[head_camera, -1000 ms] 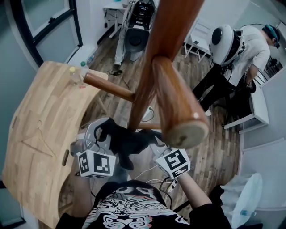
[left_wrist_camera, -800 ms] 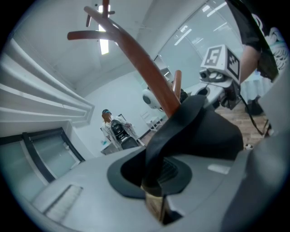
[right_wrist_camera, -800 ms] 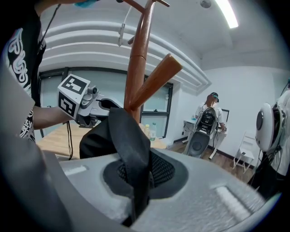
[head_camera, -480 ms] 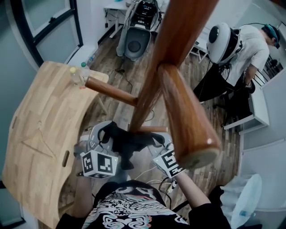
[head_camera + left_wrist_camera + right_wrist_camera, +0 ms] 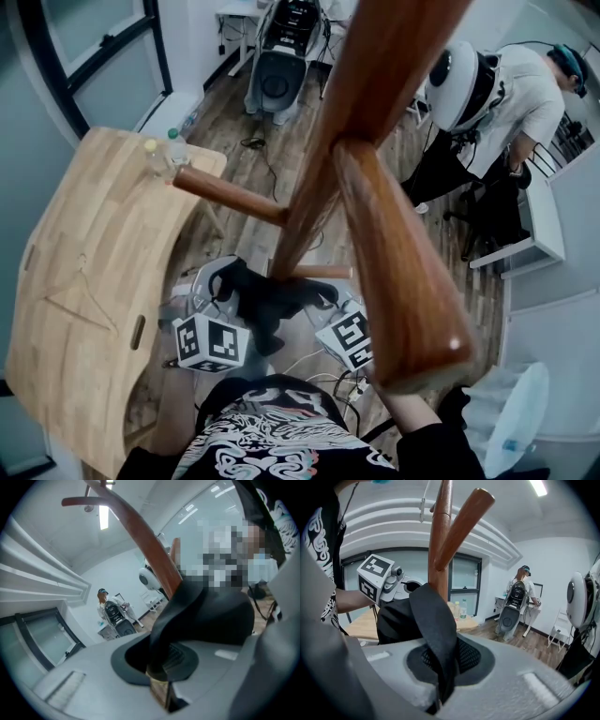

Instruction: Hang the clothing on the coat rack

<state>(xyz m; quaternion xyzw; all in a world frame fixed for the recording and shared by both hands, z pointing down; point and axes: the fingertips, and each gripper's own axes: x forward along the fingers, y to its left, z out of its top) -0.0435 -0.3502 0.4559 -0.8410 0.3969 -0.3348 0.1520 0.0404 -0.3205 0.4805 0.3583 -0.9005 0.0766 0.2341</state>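
A black garment [image 5: 267,302] is stretched between my two grippers, just in front of the wooden coat rack's pole [image 5: 309,202]. My left gripper [image 5: 228,286] is shut on one edge of the cloth [image 5: 187,620], which rises out of its jaws. My right gripper [image 5: 328,305] is shut on the other edge [image 5: 436,630], a fold standing up between its pads. The rack's pegs [image 5: 394,262] reach out above and toward me, one low short peg [image 5: 319,273] right behind the garment. In the right gripper view the pole [image 5: 439,545] stands directly behind the cloth.
A wooden table [image 5: 84,272] with two bottles [image 5: 173,150] stands at the left. Cables [image 5: 319,361] lie on the wood floor below my hands. A person in white [image 5: 506,112] stands at the back right beside a white desk [image 5: 534,234]. A machine [image 5: 281,56] sits at the back.
Both grippers have sunk a little with the garment held between them, and the near peg now covers more of the right gripper.
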